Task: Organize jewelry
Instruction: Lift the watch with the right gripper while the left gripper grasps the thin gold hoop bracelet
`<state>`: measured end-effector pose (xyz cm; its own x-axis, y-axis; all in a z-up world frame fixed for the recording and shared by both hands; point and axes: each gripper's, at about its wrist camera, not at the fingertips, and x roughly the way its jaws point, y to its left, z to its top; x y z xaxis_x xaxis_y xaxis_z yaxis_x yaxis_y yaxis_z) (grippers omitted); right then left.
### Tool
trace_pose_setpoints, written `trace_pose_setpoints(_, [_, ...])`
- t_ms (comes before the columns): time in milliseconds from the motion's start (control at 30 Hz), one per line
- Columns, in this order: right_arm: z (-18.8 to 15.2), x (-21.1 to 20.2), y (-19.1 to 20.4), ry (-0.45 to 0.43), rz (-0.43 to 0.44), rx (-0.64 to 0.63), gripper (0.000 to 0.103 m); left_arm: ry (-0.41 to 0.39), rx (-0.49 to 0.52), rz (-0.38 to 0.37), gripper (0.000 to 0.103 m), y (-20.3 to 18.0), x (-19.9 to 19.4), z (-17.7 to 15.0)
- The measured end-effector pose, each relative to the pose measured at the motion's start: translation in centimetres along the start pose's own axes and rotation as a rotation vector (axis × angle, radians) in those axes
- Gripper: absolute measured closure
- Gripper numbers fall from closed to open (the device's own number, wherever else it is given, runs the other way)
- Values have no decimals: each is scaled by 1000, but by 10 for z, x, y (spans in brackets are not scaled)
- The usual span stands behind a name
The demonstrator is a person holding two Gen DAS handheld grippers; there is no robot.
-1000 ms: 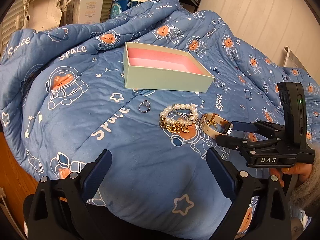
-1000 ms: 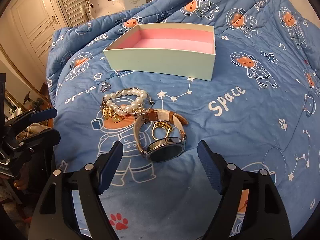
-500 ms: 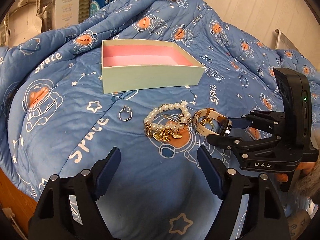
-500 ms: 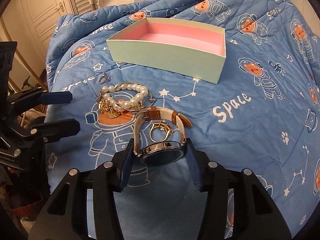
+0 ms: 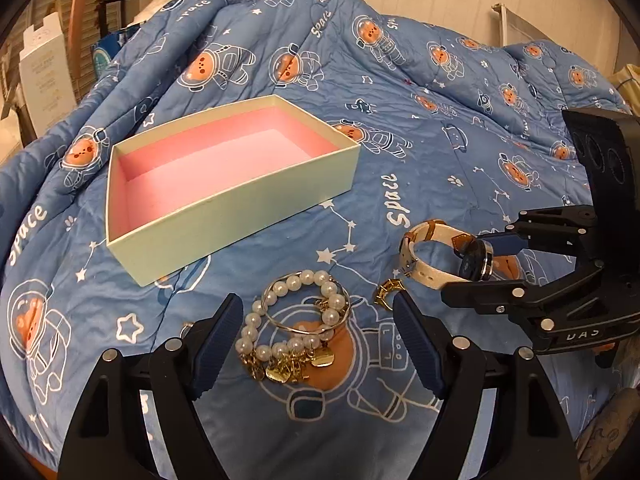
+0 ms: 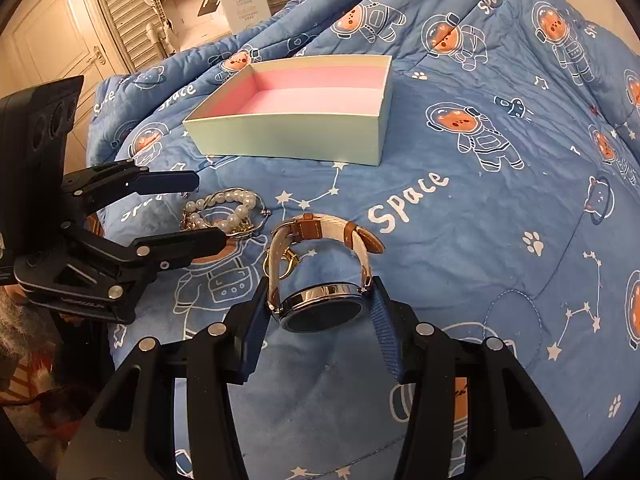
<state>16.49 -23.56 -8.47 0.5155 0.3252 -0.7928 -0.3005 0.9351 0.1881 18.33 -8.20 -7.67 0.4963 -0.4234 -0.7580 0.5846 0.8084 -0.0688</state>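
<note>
Blue ribbed pads of the right gripper stand on either side of the watch, pressing the steel case from both flanks; the dark dial faces the camera, and the cream strap with tan leather ends arcs up and away behind it. From the left wrist view the watch appears lifted off the quilt, though the underside is hidden by the right gripper's lower finger. A small gold ring lies on the quilt inside the strap loop as seen from the right wrist; in the left wrist view it sits just beside the left gripper's right pad. The left gripper has jaws apart, pads touching nothing, with the pearl bracelet and its cluster of gold charms lying on the quilt between the fingers. A silver ring is mostly cut off behind the left pad; its form cannot be made out. Farther back, well apart from both grippers, the pale green box with pink lining sits open on the quilt, holding nothing visible. Its inner near wall is hidden from both cameras. White cartons and louvred doors beyond the bed are blurred.
</note>
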Motion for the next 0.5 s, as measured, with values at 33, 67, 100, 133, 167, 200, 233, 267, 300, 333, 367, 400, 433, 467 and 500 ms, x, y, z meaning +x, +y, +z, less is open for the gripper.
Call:
trace_pose_setpoints(33, [0,0,-1,-1,1,6,54,11,11,-4,28,0,4,2])
trace_pose_setpoints(67, [0,-1,-2,-1,2,12,54,23,20,-16,28,0,7,3])
trace_pose_setpoints(100, [0,-1,-3,-2,4,16,54,34,26,-24,30,0,10,4])
trace_pose_setpoints(133, [0,-1,-3,-2,4,18,54,44,31,-24,34,1,13,5])
trace_pose_setpoints(167, [0,-1,-4,-3,3,18,54,55,37,-29,36,1,16,5])
trace_pose_setpoints(200, [0,-1,-4,-3,3,18,54,67,49,-33,37,0,19,7])
trace_pose_setpoints(233, [0,0,-4,-3,4,19,54,73,61,-32,38,-1,21,7])
trace_pose_setpoints(267, [0,0,-4,-4,5,21,54,77,70,-26,39,-2,23,8])
trace_pose_setpoints(300, [0,0,-4,-4,5,22,54,80,74,-22,43,-2,25,8])
trace_pose_setpoints(333, [-1,0,-4,-4,5,23,54,86,73,-23,47,-2,26,9])
trace_pose_setpoints(367, [-1,0,-4,-4,6,23,54,88,68,-20,49,-1,27,9])
trace_pose_setpoints(400, [-1,0,-4,-4,5,23,54,88,65,-15,51,-1,28,10])
trace_pose_setpoints(433, [-1,0,-4,-3,5,23,54,88,64,-17,51,-1,28,10])
trace_pose_setpoints(467, [-1,0,-4,-2,6,24,54,88,69,-18,51,-1,28,10])
trace_pose_setpoints(500, [-1,1,-4,-2,5,24,54,89,79,-15,51,-2,28,10])
